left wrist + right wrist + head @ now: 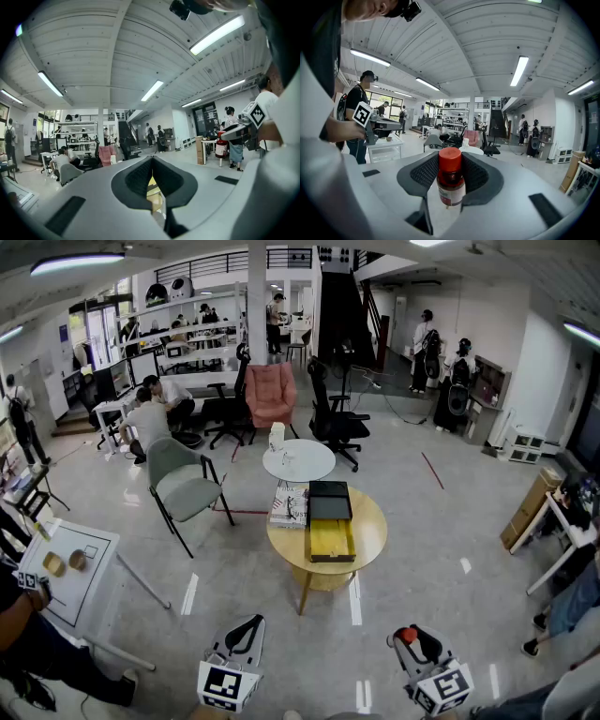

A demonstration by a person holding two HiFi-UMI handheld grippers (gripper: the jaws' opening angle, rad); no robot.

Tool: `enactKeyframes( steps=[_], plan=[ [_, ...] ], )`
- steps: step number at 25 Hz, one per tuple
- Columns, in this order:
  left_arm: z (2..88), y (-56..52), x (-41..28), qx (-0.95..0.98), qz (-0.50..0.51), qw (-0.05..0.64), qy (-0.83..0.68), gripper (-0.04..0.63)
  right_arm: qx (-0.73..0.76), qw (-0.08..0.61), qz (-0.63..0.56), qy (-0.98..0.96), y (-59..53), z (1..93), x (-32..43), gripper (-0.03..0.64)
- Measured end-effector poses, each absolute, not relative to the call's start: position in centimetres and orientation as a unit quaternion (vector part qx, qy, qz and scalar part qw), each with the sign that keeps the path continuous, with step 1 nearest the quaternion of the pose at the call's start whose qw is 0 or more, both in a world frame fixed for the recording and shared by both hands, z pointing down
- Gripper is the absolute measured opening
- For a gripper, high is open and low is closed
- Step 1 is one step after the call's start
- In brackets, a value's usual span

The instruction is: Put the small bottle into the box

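Observation:
A small bottle (451, 183) with a red cap and a white label stands upright between the pads of my right gripper (450, 171), which is shut on it. In the head view that gripper (412, 638) is at the bottom right, and the bottle's red cap (406, 635) shows at its tip. The box (331, 538), open with a yellow inside and a black lid part behind it, lies on the round wooden table (370, 531), well ahead of both grippers. My left gripper (246, 632) is held at the bottom left. Its pads (140, 176) meet at the tips with nothing between them.
A small white round table (298, 460) stands behind the wooden one, and a stack of books (290, 505) lies on the wooden table's left side. A grey-green chair (183, 482) is to the left and a white table (80, 577) nearer left. Office chairs and people fill the back.

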State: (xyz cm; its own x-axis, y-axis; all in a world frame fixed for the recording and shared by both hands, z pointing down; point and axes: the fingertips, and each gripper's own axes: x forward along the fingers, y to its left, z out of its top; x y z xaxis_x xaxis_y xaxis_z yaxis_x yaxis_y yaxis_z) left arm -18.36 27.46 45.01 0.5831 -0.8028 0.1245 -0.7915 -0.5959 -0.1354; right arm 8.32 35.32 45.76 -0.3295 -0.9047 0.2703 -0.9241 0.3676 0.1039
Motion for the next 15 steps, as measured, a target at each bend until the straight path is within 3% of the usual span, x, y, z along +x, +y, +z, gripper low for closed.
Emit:
enactKeyframes(
  steps=[15],
  plan=[
    [47.5, 24.9, -18.2, -0.887, -0.111, 0.023, 0.448, 0.018, 0.57, 0.121, 0.034, -0.812, 32.6, 46.7, 9.5, 0.158]
  ],
)
